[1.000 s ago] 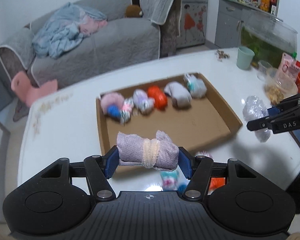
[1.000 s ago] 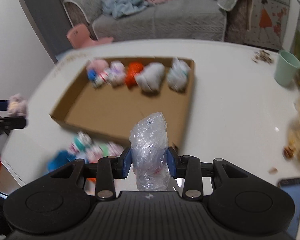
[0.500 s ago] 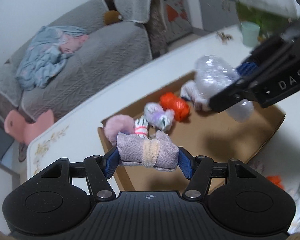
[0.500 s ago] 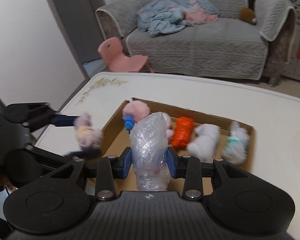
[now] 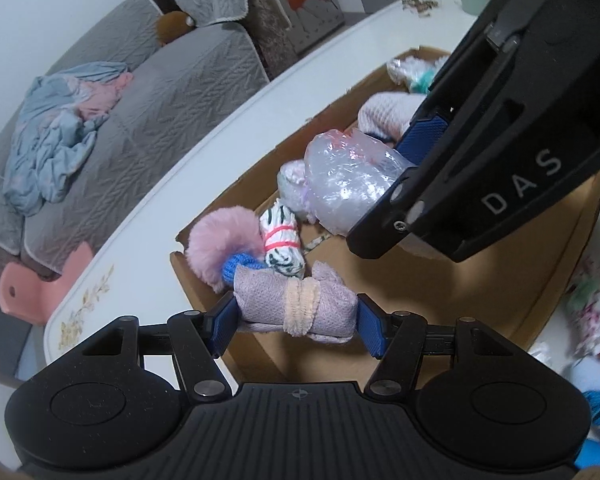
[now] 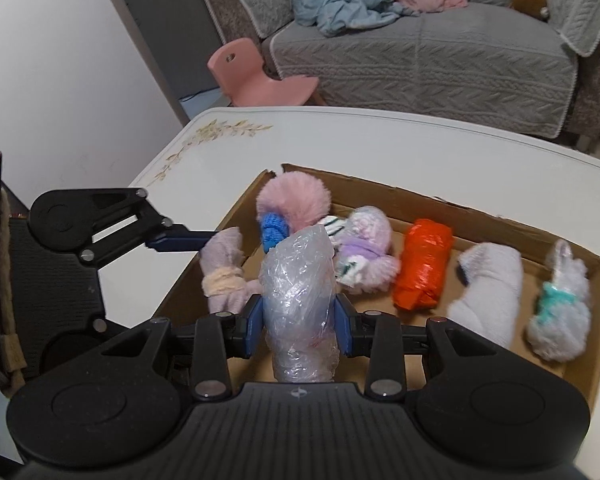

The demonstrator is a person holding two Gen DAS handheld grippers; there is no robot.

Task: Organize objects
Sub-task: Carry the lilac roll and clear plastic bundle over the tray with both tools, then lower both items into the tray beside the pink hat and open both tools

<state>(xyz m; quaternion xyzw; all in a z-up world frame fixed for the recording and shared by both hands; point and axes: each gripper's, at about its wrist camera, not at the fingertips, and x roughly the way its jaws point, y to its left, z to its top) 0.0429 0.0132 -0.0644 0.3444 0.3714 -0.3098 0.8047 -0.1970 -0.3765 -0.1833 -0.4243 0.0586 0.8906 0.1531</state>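
Cardboard tray [image 6: 452, 204] sits on the white counter [image 6: 340, 136] and serves as the landmark. Along its far wall lie six rolled bundles in a row: a fluffy pink one with a blue band [image 6: 294, 200], a white one with green stripes [image 5: 283, 242], a lilac-and-white one [image 6: 366, 250], an orange one [image 6: 422, 264], a plain white one [image 6: 488, 290] and a white one with a teal band [image 6: 560, 306].

Two more bundles are held above the tray. The left gripper [image 5: 296, 322] has its fingers clenched on the ends of a lavender cloth roll tied with a peach band [image 5: 296, 306], which lies crosswise between them over the tray's near left corner, just in front of the pink bundle. The right gripper [image 6: 299, 330] has its fingers clamped on the sides of a clear plastic-wrapped bundle [image 6: 298, 304], which stands upright between them and juts past both above and below, over the tray's left half.

Outside the tray's near side, more bundles lie on the counter, blurred; their number cannot be told.
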